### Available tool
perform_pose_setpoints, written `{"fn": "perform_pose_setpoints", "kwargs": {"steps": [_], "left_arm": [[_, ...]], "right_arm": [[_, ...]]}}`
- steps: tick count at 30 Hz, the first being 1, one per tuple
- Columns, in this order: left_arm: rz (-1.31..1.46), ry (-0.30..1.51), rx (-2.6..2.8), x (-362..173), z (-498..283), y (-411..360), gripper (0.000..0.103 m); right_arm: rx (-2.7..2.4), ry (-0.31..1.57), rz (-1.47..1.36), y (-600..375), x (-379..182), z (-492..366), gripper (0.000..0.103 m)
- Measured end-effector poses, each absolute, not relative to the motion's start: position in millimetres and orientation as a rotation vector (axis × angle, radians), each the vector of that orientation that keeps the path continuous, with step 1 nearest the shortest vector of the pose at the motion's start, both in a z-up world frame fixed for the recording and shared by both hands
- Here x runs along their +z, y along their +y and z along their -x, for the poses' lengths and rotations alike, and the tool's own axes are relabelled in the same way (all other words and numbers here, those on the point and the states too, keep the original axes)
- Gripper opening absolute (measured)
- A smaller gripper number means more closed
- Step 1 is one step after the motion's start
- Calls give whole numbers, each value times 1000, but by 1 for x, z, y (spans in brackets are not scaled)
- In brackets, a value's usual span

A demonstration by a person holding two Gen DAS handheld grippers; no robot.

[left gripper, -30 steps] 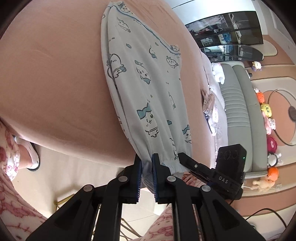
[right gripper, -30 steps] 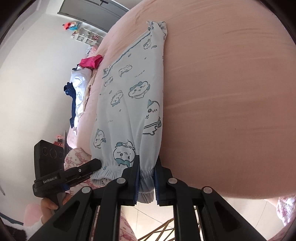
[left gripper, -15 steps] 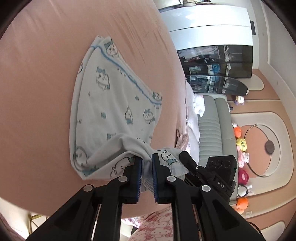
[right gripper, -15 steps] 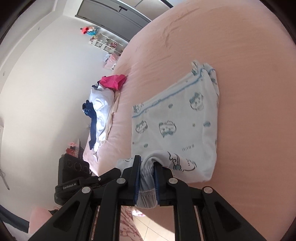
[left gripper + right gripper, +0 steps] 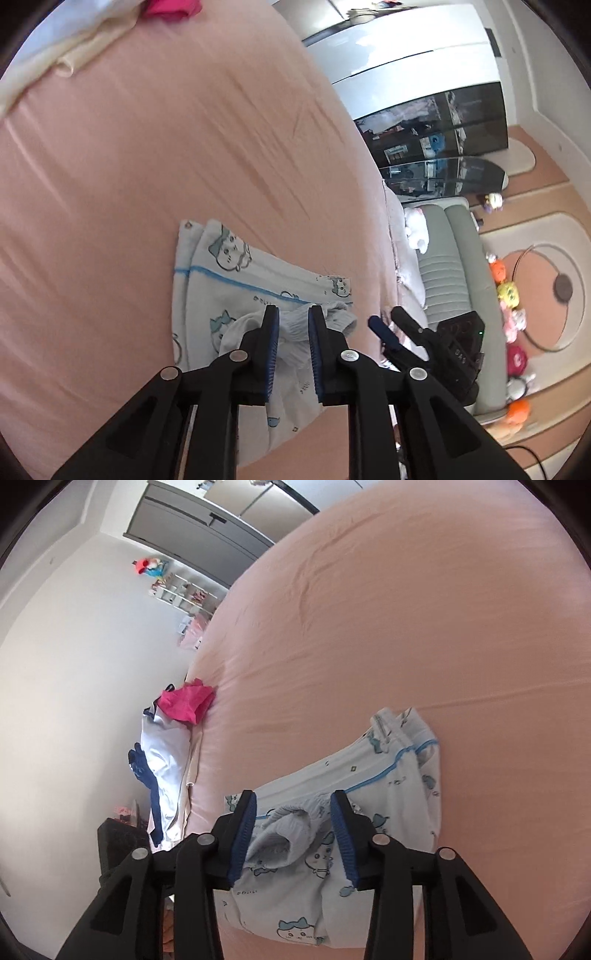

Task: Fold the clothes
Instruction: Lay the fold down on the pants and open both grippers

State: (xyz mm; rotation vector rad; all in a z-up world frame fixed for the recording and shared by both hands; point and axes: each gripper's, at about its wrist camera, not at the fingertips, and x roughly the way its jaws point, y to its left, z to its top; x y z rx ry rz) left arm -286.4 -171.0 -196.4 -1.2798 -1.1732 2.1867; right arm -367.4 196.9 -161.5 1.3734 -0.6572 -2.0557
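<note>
While both claws hover over a pink bed [image 5: 406, 627], a pair of pale blue pyjama trousers [image 5: 376, 794] printed with cartoon animals lies folded in half near the bed's edge. The left claw [image 5: 291, 321] has its fingers slightly parted around the gathered cuff, with fabric between them; whether they pinch it cannot be told. The right claw [image 5: 291, 805] is spread wide, released, the ruffled cuff lying loose between its blue pads [image 5: 245, 823]. A heap of other clothes [image 5: 166, 753], topped by a bright pink garment [image 5: 186, 701], sits at the bed's far side.
</note>
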Motion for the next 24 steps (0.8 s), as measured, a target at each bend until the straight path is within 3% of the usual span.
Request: {"fn": "perform_pose_setpoints", "kwargs": {"steps": [8, 9, 16, 18, 19, 22, 24], "left_arm": [[1486, -1039, 2273, -214, 258, -163, 41], [1498, -1025, 2273, -216, 255, -158, 46], [1608, -803, 2374, -213, 245, -128, 50], [1643, -707, 2413, -209, 247, -121, 51], [1641, -704, 2407, -210, 249, -120, 51], [1633, -698, 2390, -213, 256, -118, 50], [1628, -694, 2379, -215, 261, -117, 47]], "right_arm": [[-2167, -324, -1482, 217, -179, 326, 53], [-2164, -322, -1486, 218, -184, 323, 59], [-2122, -217, -1591, 200, -207, 320, 64], [-2051, -271, -1560, 194, -212, 322, 64], [-2012, -304, -1544, 191, -214, 324, 61], [-1908, -386, -1545, 183, -219, 329, 13], [-1904, -402, -1544, 187, -218, 329, 9]]}}
